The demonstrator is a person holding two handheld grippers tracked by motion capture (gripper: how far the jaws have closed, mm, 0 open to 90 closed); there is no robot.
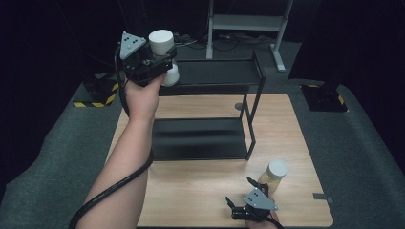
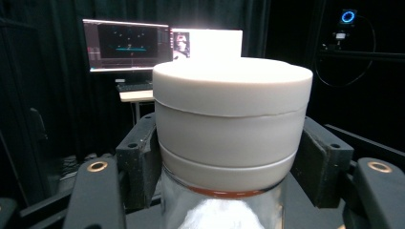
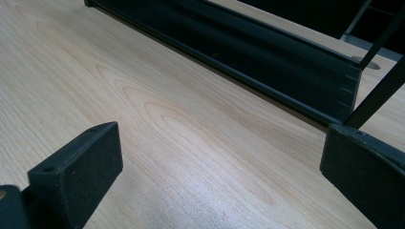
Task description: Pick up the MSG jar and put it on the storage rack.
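My left gripper is raised at the far left, level with the top shelf of a black two-tier rack. It is shut on a jar with a broad white lid. In the left gripper view the jar stands upright between the two jaws, which press on it just under the lid, and its glass body shows below. A second jar, white-lidded with amber contents, stands on the wooden table at the front right. My right gripper rests just left of it, open, with bare table between its jaws.
The rack's lower shelf sits on the middle of the table, and its front edge lies ahead of my right gripper. A grey metal stand is behind the table. Lit monitors glow in the dark background.
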